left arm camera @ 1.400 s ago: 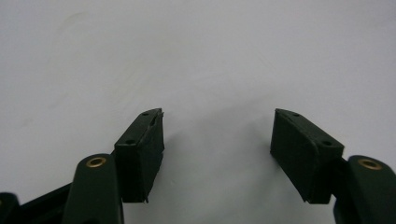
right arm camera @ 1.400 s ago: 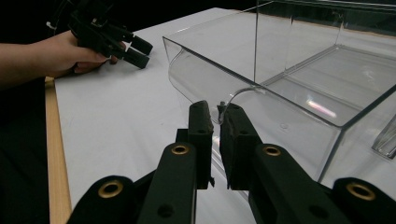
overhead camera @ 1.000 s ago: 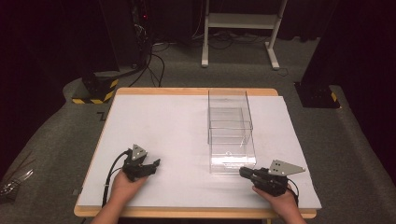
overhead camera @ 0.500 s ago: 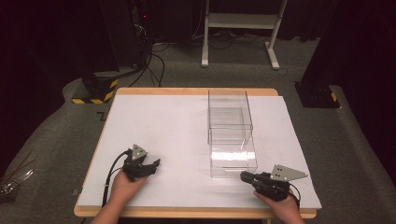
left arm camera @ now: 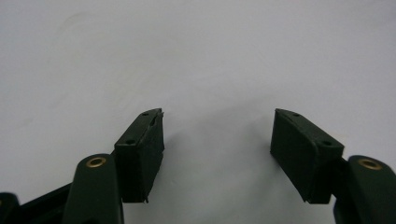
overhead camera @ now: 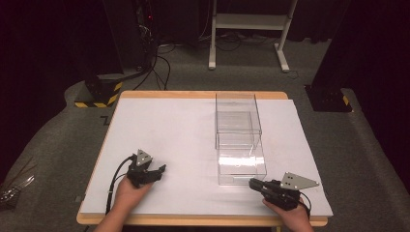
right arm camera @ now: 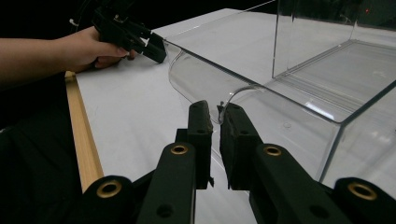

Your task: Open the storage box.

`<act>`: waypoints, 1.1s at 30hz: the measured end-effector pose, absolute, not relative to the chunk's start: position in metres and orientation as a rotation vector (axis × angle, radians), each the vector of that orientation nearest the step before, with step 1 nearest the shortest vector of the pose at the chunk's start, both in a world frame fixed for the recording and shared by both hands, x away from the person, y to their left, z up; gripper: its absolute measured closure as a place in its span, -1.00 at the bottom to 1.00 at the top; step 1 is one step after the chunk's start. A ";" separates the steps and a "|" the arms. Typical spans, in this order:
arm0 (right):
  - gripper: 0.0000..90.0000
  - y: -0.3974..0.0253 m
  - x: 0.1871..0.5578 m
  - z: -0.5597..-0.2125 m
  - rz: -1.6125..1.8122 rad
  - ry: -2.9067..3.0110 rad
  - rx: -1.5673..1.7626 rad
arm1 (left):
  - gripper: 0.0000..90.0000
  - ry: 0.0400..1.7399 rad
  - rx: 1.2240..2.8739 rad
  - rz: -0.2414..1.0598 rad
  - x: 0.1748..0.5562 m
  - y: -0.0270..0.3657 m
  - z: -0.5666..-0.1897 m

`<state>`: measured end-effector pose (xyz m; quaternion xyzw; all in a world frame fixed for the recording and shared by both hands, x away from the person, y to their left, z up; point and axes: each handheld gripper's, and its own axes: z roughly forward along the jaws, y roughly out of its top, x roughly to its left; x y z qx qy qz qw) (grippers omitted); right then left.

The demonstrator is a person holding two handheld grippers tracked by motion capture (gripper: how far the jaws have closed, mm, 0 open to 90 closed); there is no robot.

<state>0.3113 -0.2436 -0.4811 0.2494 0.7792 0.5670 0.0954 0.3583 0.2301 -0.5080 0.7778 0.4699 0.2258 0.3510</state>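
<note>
Currently the right gripper (right arm camera: 215, 122) rests low on the white worktop (overhead camera: 174, 125), its fingers (right arm camera: 200, 135) nearly closed with a narrow gap between them, gripping nothing. Just ahead of the fingertips stands the clear acrylic drawer box (overhead camera: 238, 140), its pulled-out drawer front nearest them. Well apart to the far side, the left gripper (left arm camera: 217, 154) has its fingers (left arm camera: 140, 154) spread wide, empty, over bare worktop.

Clear box (overhead camera: 239, 145) blocking right tongs (overhead camera: 253, 183), bare white tabletop (overhead camera: 169, 130) open leftward
</note>
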 end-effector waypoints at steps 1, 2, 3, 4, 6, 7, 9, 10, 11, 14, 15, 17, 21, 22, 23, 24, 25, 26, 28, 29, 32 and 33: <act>0.82 -0.243 0.311 -0.481 1.679 2.309 0.738 | -0.22 1.217 2.014 0.585 0.358 0.230 -0.508; 0.80 -0.243 0.311 -0.481 1.675 2.309 0.737 | -0.22 1.216 2.014 0.584 0.358 0.230 -0.508; 0.77 -0.243 0.311 -0.481 1.672 2.311 0.735 | -0.22 1.217 2.014 0.584 0.358 0.230 -0.508; 0.73 -0.243 0.311 -0.481 1.671 2.308 0.736 | -0.22 1.216 2.014 0.585 0.358 0.230 -0.508; 0.73 -0.244 0.311 -0.481 1.671 2.301 0.741 | -0.22 1.216 2.014 0.585 0.358 0.230 -0.508; 0.73 -0.245 0.310 -0.480 1.676 2.293 0.742 | -0.22 1.217 2.014 0.584 0.358 0.230 -0.508; 0.73 -0.247 0.310 -0.479 1.682 2.278 0.747 | -0.22 1.217 2.014 0.584 0.358 0.230 -0.508; 0.73 -0.248 0.310 -0.478 1.688 2.270 0.747 | -0.22 1.217 2.014 0.584 0.358 0.230 -0.508; 0.74 -0.250 0.309 -0.477 1.693 2.259 0.751 | -0.22 1.217 2.014 0.584 0.358 0.230 -0.508; 0.75 -0.252 0.308 -0.476 1.703 2.246 0.745 | -0.22 1.217 2.014 0.583 0.358 0.230 -0.508; 0.75 -0.252 0.308 -0.475 1.706 2.243 0.743 | -0.22 1.217 2.014 0.583 0.358 0.230 -0.508; 0.76 -0.253 0.307 -0.474 1.715 2.232 0.738 | -0.22 1.218 2.013 0.582 0.358 0.230 -0.508; 0.76 -0.254 0.306 -0.470 1.723 2.218 0.725 | -0.22 1.217 2.014 0.583 0.358 0.230 -0.508; 0.76 -0.253 0.306 -0.469 1.727 2.214 0.721 | -0.22 1.217 2.014 0.583 0.358 0.230 -0.508; 0.76 -0.253 0.306 -0.469 1.730 2.211 0.718 | -0.22 1.216 2.015 0.582 0.358 0.230 -0.508; 0.76 -0.253 0.306 -0.468 1.732 2.208 0.715 | -0.22 1.217 2.014 0.583 0.358 0.230 -0.508; 0.76 -0.253 0.306 -0.467 1.733 2.205 0.711 | -0.22 1.217 2.014 0.583 0.358 0.230 -0.508; 0.76 -0.253 0.306 -0.466 1.737 2.201 0.711 | -0.22 1.217 2.014 0.583 0.358 0.230 -0.508; 0.76 -0.252 0.306 -0.464 1.738 2.196 0.708 | -0.22 1.217 2.014 0.583 0.358 0.230 -0.508; 0.76 -0.252 0.306 -0.463 1.745 2.191 0.708 | -0.22 1.217 2.014 0.583 0.358 0.230 -0.508; 0.76 -0.252 0.306 -0.461 1.750 2.177 0.706 | -0.22 1.217 2.014 0.583 0.358 0.230 -0.508; 0.76 -0.252 0.307 -0.460 1.750 2.174 0.704 | -0.22 1.218 2.012 0.582 0.358 0.230 -0.508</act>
